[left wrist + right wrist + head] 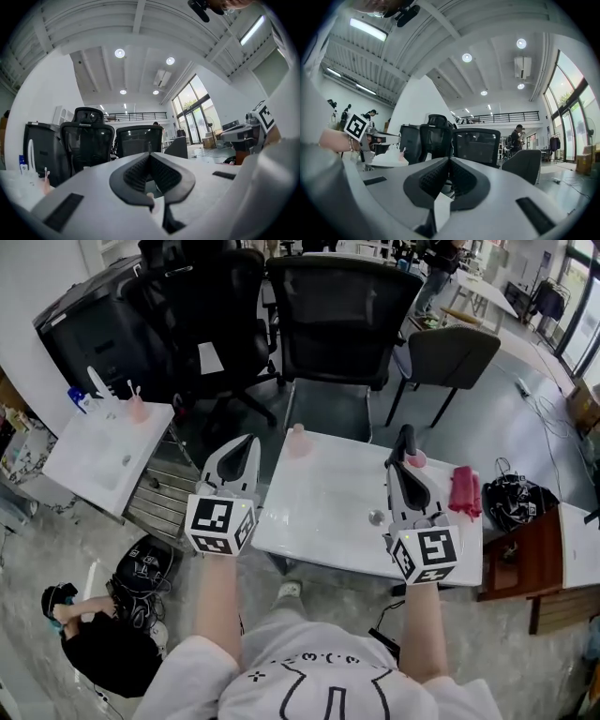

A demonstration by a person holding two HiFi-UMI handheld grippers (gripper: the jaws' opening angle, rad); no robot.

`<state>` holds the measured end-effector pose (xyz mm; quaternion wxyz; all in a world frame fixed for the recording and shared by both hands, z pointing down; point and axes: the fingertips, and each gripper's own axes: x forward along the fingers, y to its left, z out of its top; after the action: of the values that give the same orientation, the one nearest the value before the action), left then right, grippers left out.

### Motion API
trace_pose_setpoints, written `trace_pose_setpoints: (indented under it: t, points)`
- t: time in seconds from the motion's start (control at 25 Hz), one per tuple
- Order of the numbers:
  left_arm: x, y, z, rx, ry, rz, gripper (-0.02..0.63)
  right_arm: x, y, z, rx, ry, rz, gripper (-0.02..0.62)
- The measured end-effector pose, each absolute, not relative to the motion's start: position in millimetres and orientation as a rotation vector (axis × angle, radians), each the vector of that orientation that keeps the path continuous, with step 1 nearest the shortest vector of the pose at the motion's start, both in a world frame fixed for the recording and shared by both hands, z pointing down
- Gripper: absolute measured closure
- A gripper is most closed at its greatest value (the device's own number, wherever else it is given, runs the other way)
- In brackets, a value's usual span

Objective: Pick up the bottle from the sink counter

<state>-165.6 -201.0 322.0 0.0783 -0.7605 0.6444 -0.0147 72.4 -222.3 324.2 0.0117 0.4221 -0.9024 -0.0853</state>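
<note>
A small bottle with a blue label stands at the far left corner of the white sink counter, beside a tall white faucet and a pink cup. In the left gripper view the bottle is low at the left edge. My left gripper is held in the air between the sink counter and the white table, well to the right of the bottle; its jaws are shut and hold nothing. My right gripper hovers over the table's right part, also shut and empty.
A white table in front of me carries a pink cup, a second pink item and a red cloth. Black office chairs stand behind. A wire rack fills the gap beside the sink. A person crouches at lower left.
</note>
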Motion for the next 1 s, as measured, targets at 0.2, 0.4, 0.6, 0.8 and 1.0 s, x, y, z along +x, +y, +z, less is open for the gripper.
trace_pose_setpoints:
  t: [0.2,0.4,0.6,0.8,1.0]
  points:
    - [-187,-254,336,-2.342,1.882,-0.058,0.598,47,-262,333,1.359,-2.763,-0.255,0.566]
    - [-203,-294,351,-2.412,1.829,-0.081,0.597,25,-291,338,1.398,-2.722,-0.247,0.566]
    - [-216,-321,360,-2.451,1.778,-0.069,0.536,11,-309,349,1.447,-2.700,-0.191,0.566]
    - [-222,-340,370,-2.473,1.747,-0.054,0.411,-1,-320,359,1.477,-2.668,-0.169,0.566]
    - [-223,-353,382,-2.466,1.753,-0.095,0.329,-5,-325,370,1.485,-2.640,-0.138,0.566]
